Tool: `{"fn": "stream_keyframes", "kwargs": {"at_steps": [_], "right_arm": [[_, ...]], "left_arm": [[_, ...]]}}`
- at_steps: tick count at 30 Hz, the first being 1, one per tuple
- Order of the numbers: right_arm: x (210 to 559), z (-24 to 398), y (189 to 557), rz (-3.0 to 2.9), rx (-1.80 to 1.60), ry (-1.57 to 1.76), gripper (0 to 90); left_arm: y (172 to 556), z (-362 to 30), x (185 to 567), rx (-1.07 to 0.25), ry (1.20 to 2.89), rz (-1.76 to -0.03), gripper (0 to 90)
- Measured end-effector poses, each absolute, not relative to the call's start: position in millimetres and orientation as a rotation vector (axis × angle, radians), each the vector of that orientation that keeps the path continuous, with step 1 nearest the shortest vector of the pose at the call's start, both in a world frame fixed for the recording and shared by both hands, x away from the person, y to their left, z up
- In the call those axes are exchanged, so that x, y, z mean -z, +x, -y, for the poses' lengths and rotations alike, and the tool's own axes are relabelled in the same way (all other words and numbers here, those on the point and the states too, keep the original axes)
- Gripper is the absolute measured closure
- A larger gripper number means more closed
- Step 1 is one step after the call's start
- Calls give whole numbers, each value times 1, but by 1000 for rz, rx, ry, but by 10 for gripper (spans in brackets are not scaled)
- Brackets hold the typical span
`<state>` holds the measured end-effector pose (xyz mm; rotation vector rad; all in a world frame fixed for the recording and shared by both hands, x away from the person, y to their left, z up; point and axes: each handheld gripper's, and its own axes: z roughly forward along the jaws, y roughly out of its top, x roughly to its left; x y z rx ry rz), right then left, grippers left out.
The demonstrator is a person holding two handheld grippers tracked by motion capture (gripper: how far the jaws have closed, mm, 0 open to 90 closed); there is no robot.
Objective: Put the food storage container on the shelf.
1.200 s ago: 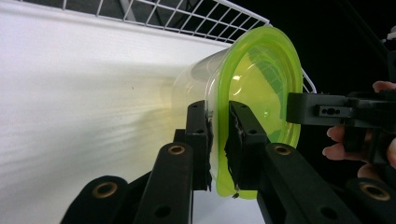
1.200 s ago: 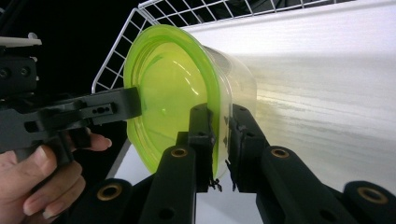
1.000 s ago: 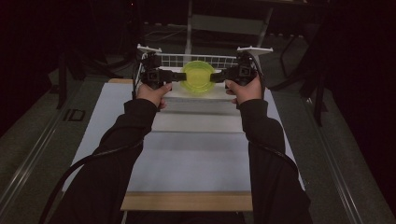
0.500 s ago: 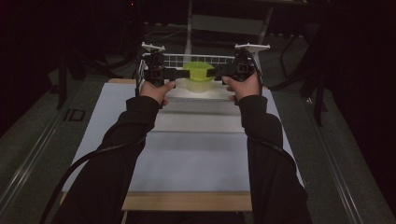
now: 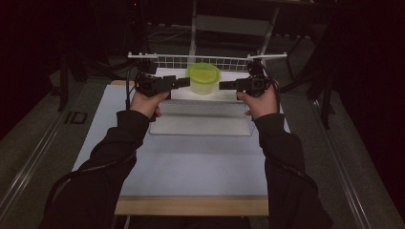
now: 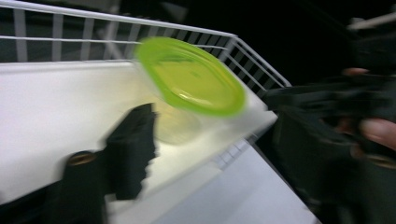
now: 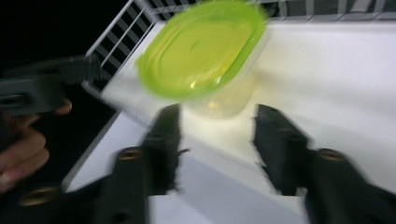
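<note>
Dark room; pale counter (image 5: 191, 162) lit at centre, with a white wire-railed shelf (image 5: 224, 93) raised at its far end.

Item: tub (image 5: 203, 83), one, standing on the shelf at twelve o'clock from the person, just in front of the wire rail (image 5: 167, 61). Translucent pale plastic body, tapering toward the base; lime-green snap lid (image 7: 201, 49), rounded outline, glossy, with a raised rim. Contents not discernible. Judged light, thin-walled and somewhat springy; smooth sides likely slippery, and the lid could pop if squeezed hard. Best hold, by this estimate: opposite sides of the body just under the lid rim, where the lip checks slipping, or one claw at each side.

Left claw (image 5: 180, 82): at nine o'clock of the tub, released, jaws have just been opening, nothing between them; close beside the wall, contact uncertain through blur.

Right claw (image 5: 224, 86): at three o'clock of the tub, a little apart, jaws parted and have just been closing slightly, nothing between them.

Shelf surface: smooth, matt white, flat.
</note>
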<state>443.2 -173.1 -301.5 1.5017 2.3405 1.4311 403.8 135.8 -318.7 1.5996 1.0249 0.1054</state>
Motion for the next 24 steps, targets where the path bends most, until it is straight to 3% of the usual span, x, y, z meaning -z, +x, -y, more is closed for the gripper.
{"fn": "stream_keyframes", "kwargs": {"at_steps": [2, 3, 5, 9, 10, 24], "right_arm": [[309, 169, 438, -2344, -1409, 1485, 778], [309, 169, 438, -2344, -1409, 1485, 778], [319, 164, 434, -2339, -1412, 1490, 899], [327, 157, 434, -2332, -1422, 1481, 900], [328, 152, 438, -2310, -1437, 1474, 900], [333, 144, 462, -2253, -1435, 1564, 882]], "left_arm": [[391, -136, 327, -162, 1617, -1006, 216], [391, -136, 327, -162, 1617, -1006, 186], [372, -136, 343, -228, 1629, -977, 183], [351, -135, 364, -293, 1630, -924, 110], [336, -135, 379, -310, 1622, -905, 24], [300, -148, 431, -261, 1587, -891, 18]]}}
